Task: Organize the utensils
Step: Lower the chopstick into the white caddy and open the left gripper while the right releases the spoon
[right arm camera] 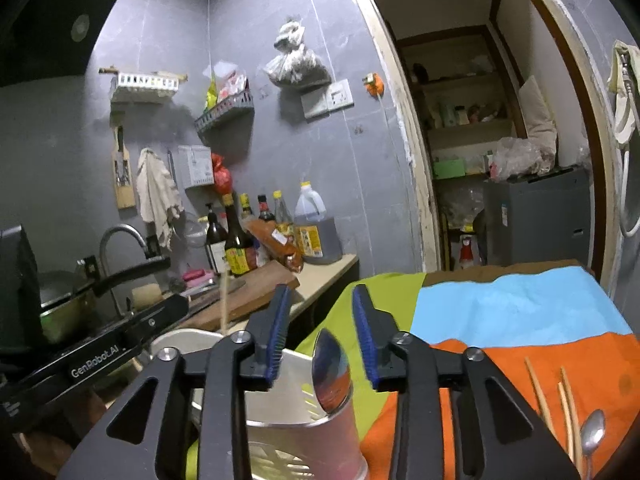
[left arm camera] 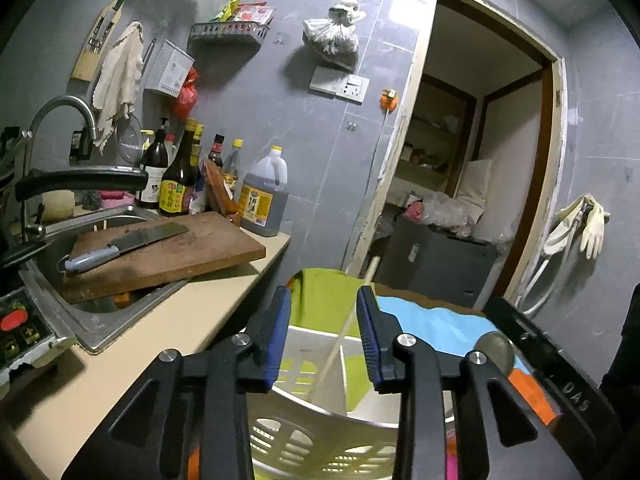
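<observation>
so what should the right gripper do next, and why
Probably swing right and down to the chopsticks and small spoon lying on the orange cloth. The right gripper is open and holds nothing, a spoon already stands in the white caddy, and the left gripper is open around a chopstick standing there.

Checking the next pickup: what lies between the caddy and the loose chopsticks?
Right wrist view: only bare cloth between caddy and chopsticks.
</observation>
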`<move>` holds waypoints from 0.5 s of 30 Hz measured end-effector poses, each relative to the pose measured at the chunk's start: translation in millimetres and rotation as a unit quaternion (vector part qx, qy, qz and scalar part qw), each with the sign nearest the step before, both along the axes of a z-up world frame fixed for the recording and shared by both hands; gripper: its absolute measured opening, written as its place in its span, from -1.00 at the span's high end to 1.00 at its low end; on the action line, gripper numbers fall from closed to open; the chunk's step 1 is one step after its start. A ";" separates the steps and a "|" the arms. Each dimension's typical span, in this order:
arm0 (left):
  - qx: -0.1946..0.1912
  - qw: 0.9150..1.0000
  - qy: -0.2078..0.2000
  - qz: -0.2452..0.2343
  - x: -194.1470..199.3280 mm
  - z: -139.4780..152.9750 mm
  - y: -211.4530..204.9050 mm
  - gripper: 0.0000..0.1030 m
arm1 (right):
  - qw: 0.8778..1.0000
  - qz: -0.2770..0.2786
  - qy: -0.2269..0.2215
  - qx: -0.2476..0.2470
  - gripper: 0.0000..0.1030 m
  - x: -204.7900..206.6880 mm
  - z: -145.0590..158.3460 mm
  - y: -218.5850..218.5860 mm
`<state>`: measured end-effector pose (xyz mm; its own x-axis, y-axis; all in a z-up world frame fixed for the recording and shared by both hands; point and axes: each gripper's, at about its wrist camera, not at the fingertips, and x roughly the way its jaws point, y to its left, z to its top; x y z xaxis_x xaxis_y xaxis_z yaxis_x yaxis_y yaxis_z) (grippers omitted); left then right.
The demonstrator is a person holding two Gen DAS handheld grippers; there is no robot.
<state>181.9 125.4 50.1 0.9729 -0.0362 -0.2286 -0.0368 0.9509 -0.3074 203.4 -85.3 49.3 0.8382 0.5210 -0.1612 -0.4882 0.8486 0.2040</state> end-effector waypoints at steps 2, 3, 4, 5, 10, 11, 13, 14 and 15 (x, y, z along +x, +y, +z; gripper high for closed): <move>0.004 1.000 -0.003 -0.002 -3.9 6.2 -3.1 0.20 | 1.000 -0.004 -0.009 0.010 0.05 -5.0 6.8 -9.6; 0.005 1.000 -0.007 -0.004 -6.6 9.6 -5.5 0.15 | 1.000 -0.006 -0.014 0.015 -0.04 -7.7 10.3 -14.6; 0.005 1.000 -0.011 -0.007 -8.5 12.7 -7.6 0.05 | 1.000 -0.009 -0.019 0.017 -0.12 -10.2 13.7 -18.9; 0.006 1.000 -0.015 -0.011 -11.1 15.7 -10.2 -0.06 | 0.999 -0.014 -0.026 0.017 -0.19 -13.7 17.8 -25.0; 0.021 0.998 -0.036 -0.037 -22.5 30.3 -31.2 -0.38 | 0.998 -0.032 -0.053 0.016 -0.65 -32.1 33.2 -56.9; 0.022 0.998 -0.039 -0.044 -23.5 32.2 -34.1 -0.46 | 0.998 -0.035 -0.056 0.013 -0.69 -34.8 35.1 -61.8; 0.022 0.996 -0.046 -0.067 -27.5 36.0 -44.0 -0.55 | 0.997 -0.046 -0.064 0.009 -0.95 -42.6 37.4 -74.4; 0.021 0.996 -0.048 -0.073 -28.6 37.1 -47.2 -0.61 | 0.996 -0.055 -0.068 0.007 -1.00 -46.8 38.2 -81.3; 0.022 0.995 -0.050 -0.081 -30.0 38.1 -52.7 -0.63 | 0.995 -0.064 -0.070 0.005 -1.00 -51.3 38.9 -89.0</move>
<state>151.9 72.7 88.2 0.9731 -0.1863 -0.1354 0.1465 0.9543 -0.2605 152.1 -174.3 88.3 0.9115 0.4099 -0.0332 -0.4010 0.9038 0.1493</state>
